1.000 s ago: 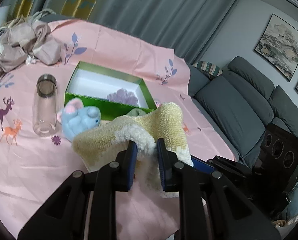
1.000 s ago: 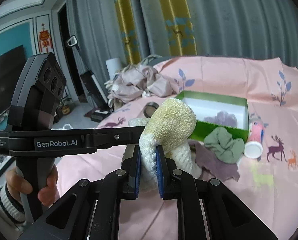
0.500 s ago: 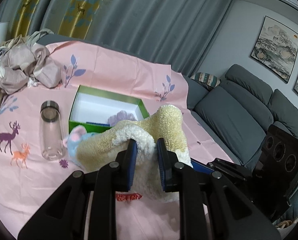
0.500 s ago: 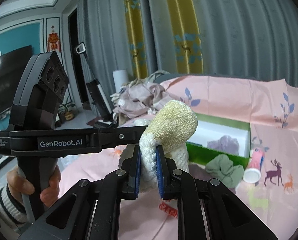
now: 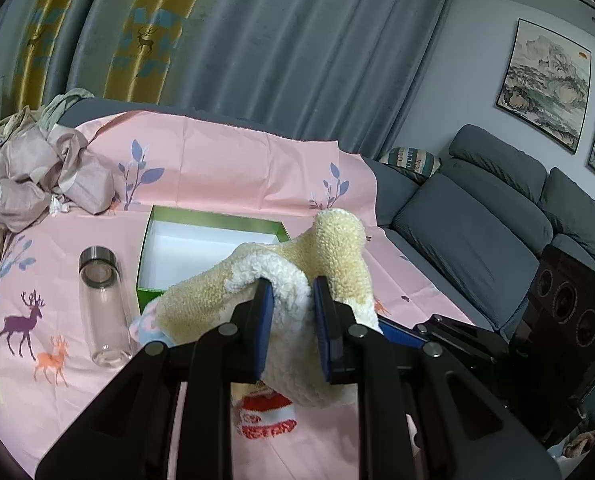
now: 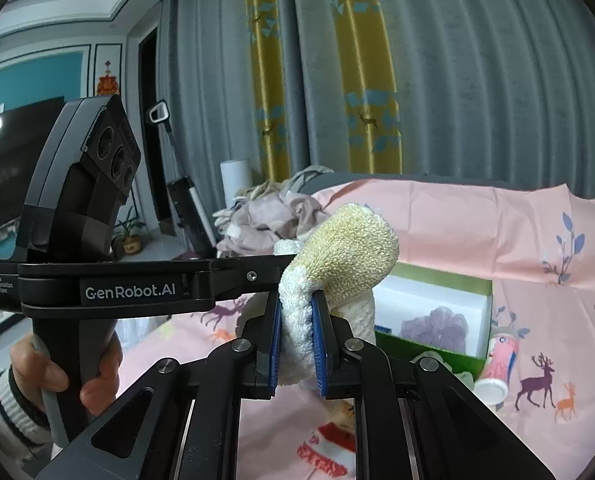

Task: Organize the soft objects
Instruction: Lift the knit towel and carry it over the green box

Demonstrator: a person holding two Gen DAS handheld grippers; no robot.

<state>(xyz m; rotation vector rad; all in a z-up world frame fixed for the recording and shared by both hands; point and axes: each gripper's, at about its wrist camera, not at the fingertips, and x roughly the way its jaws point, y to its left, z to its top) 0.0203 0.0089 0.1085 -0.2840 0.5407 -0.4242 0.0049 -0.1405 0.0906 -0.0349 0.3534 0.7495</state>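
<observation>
Both grippers hold one fluffy cream and yellow towel point(image 5: 329, 252) in the air above the pink cloth. My left gripper point(image 5: 293, 320) is shut on one fold of it. My right gripper point(image 6: 295, 332) is shut on another fold of the towel point(image 6: 349, 248). The open green box point(image 5: 217, 236) with a white inside lies behind the towel; in the right wrist view the box point(image 6: 433, 292) holds a purple fluffy item point(image 6: 433, 324). A blue plush toy point(image 5: 145, 324) peeks out under the towel. A red and white sock point(image 5: 267, 412) lies below.
A clear glass bottle point(image 5: 101, 304) lies left of the box. A pink tube point(image 6: 497, 368) lies right of the box. A pile of mauve clothes point(image 5: 37, 176) sits at the far left. A grey sofa point(image 5: 477, 232) stands to the right.
Both grippers have lifted the towel higher off the cloth. The red and white sock under it has come into view. The blue plush is now mostly hidden behind the towel.
</observation>
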